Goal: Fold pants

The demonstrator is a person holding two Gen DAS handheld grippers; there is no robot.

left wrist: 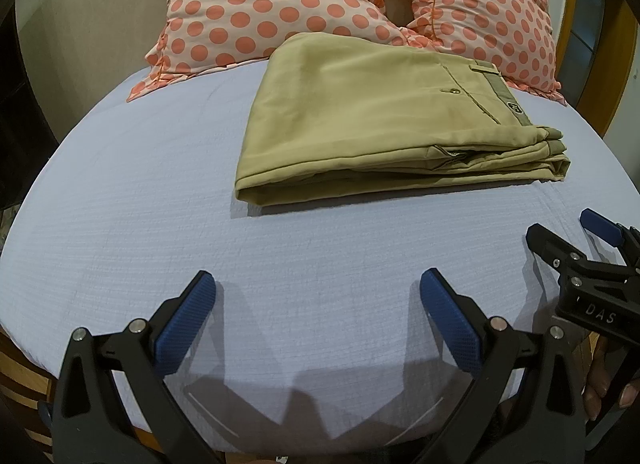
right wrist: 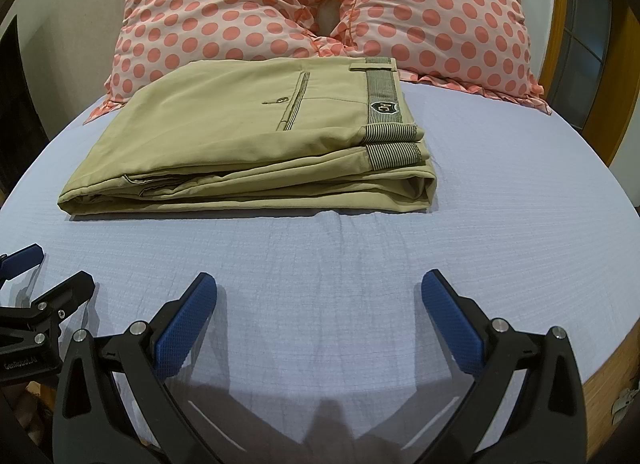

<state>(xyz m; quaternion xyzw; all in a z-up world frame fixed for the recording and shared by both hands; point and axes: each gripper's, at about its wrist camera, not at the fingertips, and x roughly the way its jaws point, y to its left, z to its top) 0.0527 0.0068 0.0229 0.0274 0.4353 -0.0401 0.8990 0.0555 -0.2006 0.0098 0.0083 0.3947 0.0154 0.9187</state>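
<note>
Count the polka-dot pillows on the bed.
2. The left pillow and the right pillow stand side by side at the head of the bed, behind the folded pants. More could be hidden behind them.

The folded pants (right wrist: 248,136) lie on the bed (right wrist: 500,224), seemingly touching two side-by-side pillows (right wrist: 320,12) behind them.

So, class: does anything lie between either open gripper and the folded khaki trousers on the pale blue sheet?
Nothing visible does. Only bare pale blue sheet separates the right gripper and the left gripper from the folded khaki trousers; the polka-dot pillows sit behind them.
</note>
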